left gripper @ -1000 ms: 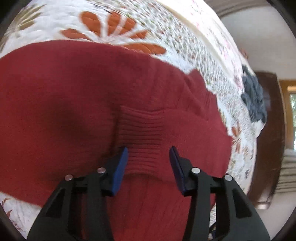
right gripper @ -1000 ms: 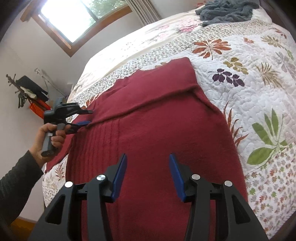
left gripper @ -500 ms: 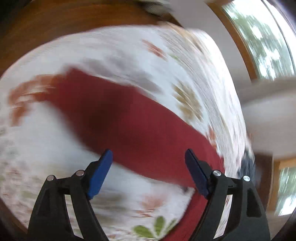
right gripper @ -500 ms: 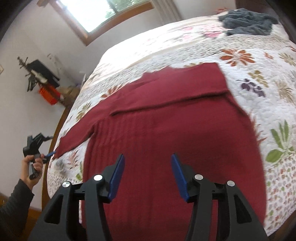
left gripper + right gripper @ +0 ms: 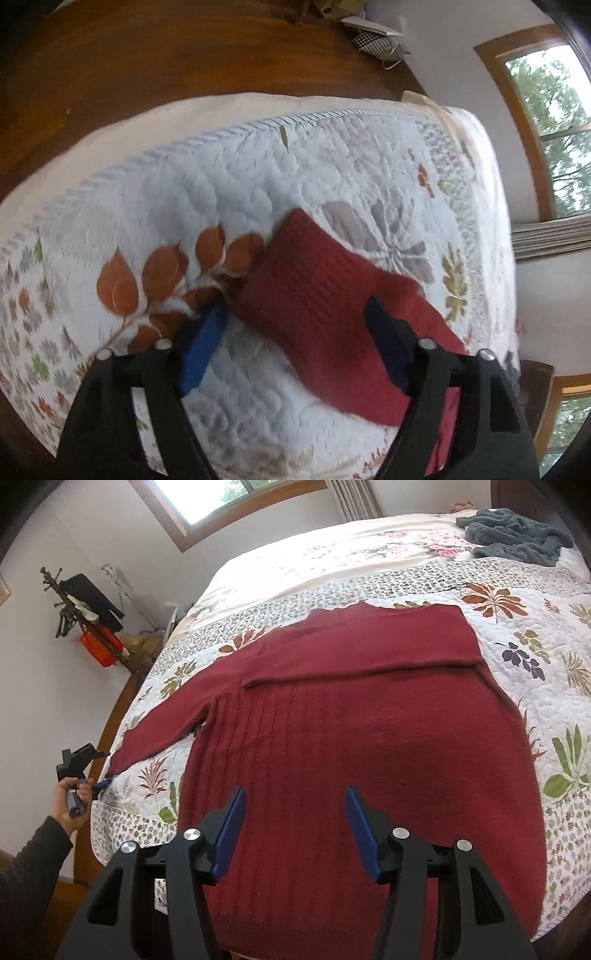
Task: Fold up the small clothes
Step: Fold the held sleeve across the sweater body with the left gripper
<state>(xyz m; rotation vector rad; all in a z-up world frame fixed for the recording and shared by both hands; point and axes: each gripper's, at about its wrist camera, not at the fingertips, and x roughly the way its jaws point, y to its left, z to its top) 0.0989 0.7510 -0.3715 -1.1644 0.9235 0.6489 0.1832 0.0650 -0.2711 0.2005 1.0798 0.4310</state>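
Note:
A dark red knit sweater (image 5: 369, 746) lies flat on the floral quilt (image 5: 554, 657). One sleeve is folded across its chest. The other sleeve (image 5: 162, 723) stretches out to the left, toward the bed's edge. My right gripper (image 5: 293, 827) hovers open over the sweater's lower body with nothing between its fingers. A hand holds my left gripper (image 5: 79, 771) just past that sleeve's cuff. In the left wrist view the ribbed cuff (image 5: 303, 291) lies on the quilt (image 5: 240, 192) between the wide-open fingers of the left gripper (image 5: 295, 332), ungripped.
A grey blanket (image 5: 513, 539) is bunched at the far right corner of the bed. A coat stand (image 5: 81, 605) with an orange crate is by the left wall. Wooden floor (image 5: 184, 48) lies beyond the quilt's corded edge (image 5: 221, 133).
The left gripper swung from the sweater's body out to the bed's left edge and opened wider. The sleeve now lies stretched out sideways. The right gripper rose a little.

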